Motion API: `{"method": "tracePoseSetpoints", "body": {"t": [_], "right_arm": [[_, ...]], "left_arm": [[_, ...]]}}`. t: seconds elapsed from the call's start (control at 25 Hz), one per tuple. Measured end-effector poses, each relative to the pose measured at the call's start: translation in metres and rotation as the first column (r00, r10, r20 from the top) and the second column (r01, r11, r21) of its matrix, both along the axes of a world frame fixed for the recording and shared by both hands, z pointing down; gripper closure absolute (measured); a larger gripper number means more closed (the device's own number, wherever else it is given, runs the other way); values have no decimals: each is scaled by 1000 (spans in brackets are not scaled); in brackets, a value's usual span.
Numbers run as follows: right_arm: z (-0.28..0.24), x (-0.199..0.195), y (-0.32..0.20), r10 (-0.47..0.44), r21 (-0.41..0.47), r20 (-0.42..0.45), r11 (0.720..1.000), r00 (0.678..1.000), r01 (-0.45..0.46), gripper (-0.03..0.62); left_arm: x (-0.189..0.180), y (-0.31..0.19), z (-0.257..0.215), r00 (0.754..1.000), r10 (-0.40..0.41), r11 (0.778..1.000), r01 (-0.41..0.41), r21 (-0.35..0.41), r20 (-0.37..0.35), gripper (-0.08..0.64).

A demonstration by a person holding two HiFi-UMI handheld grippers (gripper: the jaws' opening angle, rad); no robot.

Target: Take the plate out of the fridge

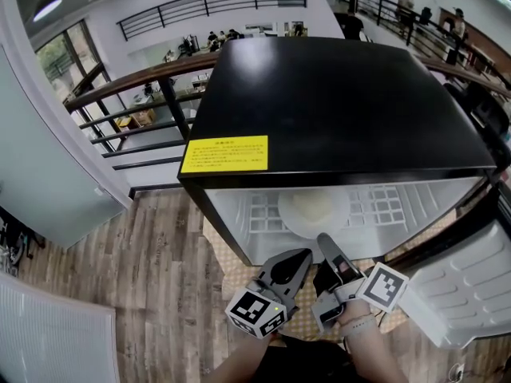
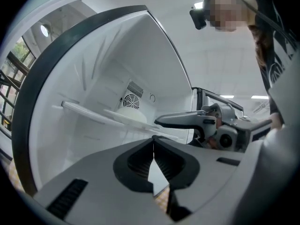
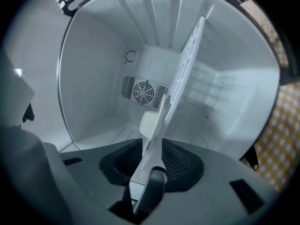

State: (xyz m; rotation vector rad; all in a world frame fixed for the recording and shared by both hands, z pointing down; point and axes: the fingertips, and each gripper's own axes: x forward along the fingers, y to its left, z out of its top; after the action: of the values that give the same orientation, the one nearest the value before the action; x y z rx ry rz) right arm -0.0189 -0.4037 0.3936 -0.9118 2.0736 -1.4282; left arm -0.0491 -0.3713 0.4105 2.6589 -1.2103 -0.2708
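Looking down in the head view at a wood-plank floor (image 1: 160, 238) on some upper level, with a dark railing (image 1: 144, 78) and a bright open office hall beyond it. Staring at the glossy top of a black fridge (image 1: 335, 102) wearing a yellow sticker (image 1: 224, 153), with its white door (image 1: 463, 286) hanging open on the right. Spotting the plate (image 1: 313, 211) sitting midway along the white grid shelf (image 1: 383, 206) inside. Holding the left gripper (image 1: 303, 256) just outside the opening and poking the right gripper (image 1: 327, 244) in at the plate's front rim.

Peeking through the left gripper view: pressing its jaws together on nothing, facing the white liner and a round fan grille (image 2: 131, 101) behind the plate.

Switching to the right gripper view, rolled sideways: pinching a thin white edge at the shelf front, looking like the plate's rim, not totally sure though.
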Motion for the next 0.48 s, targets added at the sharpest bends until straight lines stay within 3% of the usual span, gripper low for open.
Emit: {"method": "tracePoseSetpoints", "body": {"t": [0.16, 0.48], "right_arm": [[7, 4, -9, 36, -85, 59, 996, 998, -31, 482], [4, 6, -12, 76, -153, 124, 987, 989, -56, 509]], "left_arm": [[2, -1, 1, 1000, 6, 1000, -6, -3, 1, 551], [0, -1, 2, 1000, 3, 1000, -3, -4, 1, 551]]}}
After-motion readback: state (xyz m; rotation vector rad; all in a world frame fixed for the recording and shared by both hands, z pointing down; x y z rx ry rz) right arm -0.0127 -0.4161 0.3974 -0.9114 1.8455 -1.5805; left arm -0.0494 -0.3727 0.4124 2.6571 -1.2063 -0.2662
